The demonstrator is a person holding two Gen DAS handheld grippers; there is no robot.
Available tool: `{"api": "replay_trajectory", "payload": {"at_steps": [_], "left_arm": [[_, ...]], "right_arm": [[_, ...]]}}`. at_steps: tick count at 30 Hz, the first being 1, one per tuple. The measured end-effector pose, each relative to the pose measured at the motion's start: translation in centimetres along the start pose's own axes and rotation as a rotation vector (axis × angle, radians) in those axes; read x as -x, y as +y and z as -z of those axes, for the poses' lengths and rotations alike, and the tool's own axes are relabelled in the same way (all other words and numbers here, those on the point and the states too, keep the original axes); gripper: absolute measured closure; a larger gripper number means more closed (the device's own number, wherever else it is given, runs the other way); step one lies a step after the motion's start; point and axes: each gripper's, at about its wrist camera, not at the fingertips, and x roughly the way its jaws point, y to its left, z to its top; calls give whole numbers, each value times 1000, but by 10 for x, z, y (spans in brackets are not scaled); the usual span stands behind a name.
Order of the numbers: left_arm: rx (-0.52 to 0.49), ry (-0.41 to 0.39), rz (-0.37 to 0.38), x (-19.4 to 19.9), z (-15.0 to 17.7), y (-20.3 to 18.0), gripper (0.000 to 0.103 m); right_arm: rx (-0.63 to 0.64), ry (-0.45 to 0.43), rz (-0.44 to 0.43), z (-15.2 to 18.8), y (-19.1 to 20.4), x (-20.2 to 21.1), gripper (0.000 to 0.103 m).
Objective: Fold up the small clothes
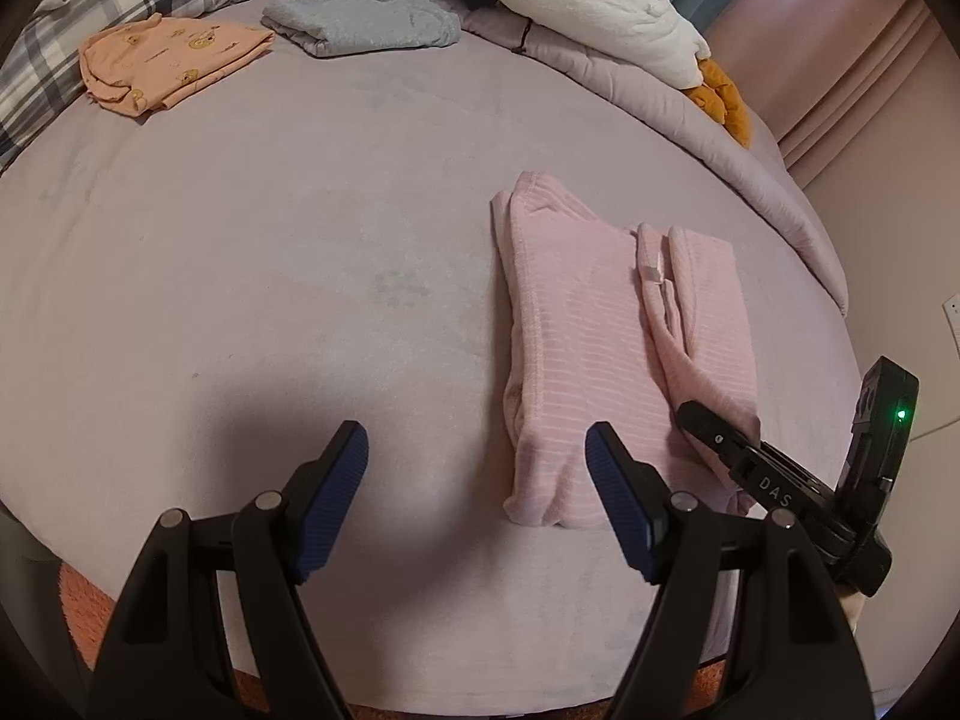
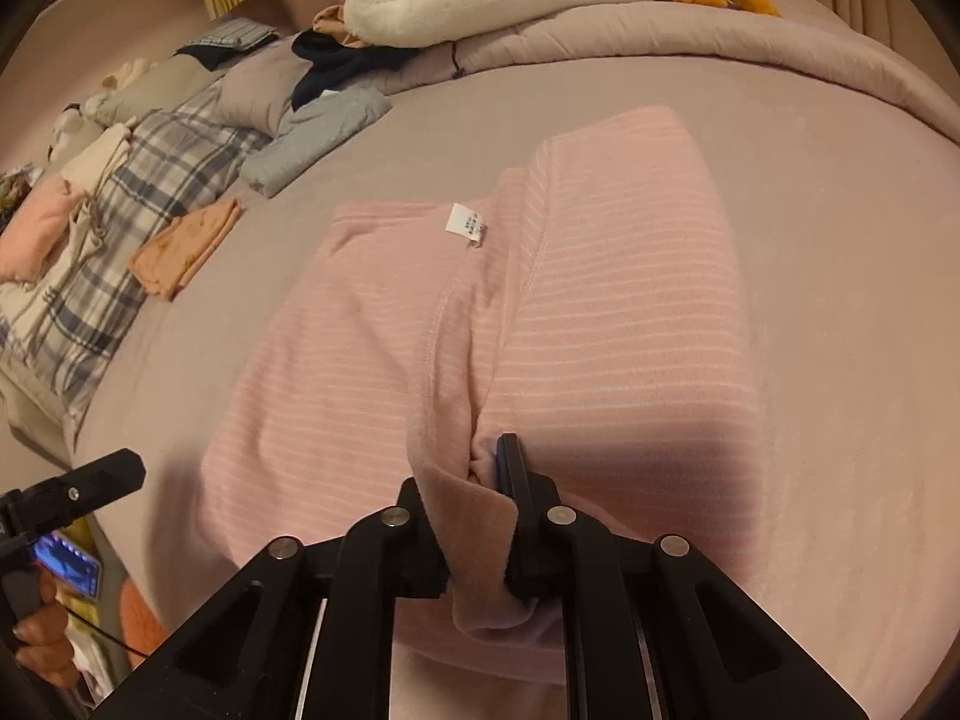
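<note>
Soft pink fleece with thin pale stripes makes up the pink garment (image 2: pixel 600 324), which fills the middle of the right wrist view and lies right of centre in the left wrist view, partly folded on the lilac bed sheet (image 1: pixel 270 240). It looks light, limp and a little plush: likely to drape and sag from any single pinch, not slippery, with nothing fragile about it. A white care label (image 2: pixel 465 223) shows at an inner seam. The stitched hems and seams are the firmest places to take hold; a doubled edge should keep the layers together.

The right gripper (image 2: pixel 480 480) has its jaws pressed together on a bunched fold of the garment's near edge, at the lower middle of its own frame. The left gripper (image 1: pixel 477 468) hangs at the bottom of its frame with jaws spread and nothing between them, just beside the garment's near-left corner.

Toward the upper left lie an orange printed garment (image 1: pixel 168 63) and a grey folded garment (image 1: pixel 360 24), well apart from the pink one.
</note>
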Motion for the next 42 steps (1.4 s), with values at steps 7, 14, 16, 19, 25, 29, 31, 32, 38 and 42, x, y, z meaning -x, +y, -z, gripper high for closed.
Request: {"api": "replay_trajectory", "payload": {"at_steps": [7, 14, 16, 19, 25, 29, 31, 32, 38, 42], "left_arm": [[-40, -44, 68, 10, -17, -19, 22], [-119, -33, 180, 1, -36, -53, 18], [-129, 7, 239, -9, -38, -66, 18], [-146, 52, 301, -27, -38, -84, 17], [-183, 152, 281, -83, -43, -117, 20], [-196, 194, 268, -111, -46, -130, 37], [-188, 232, 257, -125, -47, -135, 40], [-185, 246, 261, -130, -48, -135, 40], [-171, 268, 282, -142, -47, -138, 73], [-233, 212, 191, -129, -39, -147, 90]], "right_arm": [[-8, 1, -55, 5, 0, 16, 67], [-46, -52, -58, 16, -13, 49, 46], [-60, -74, -31, 18, -19, 54, 40], [-112, -79, 31, 23, -38, 56, 40], [-206, -69, 131, 32, -67, 53, 40], [-253, -72, 151, 37, -77, 53, 40], [-271, -73, 157, 38, -81, 53, 40], [-277, -73, 159, 38, -83, 53, 40], [-298, -70, 167, 39, -87, 52, 40], [-303, -62, 170, 39, -89, 51, 40]]}}
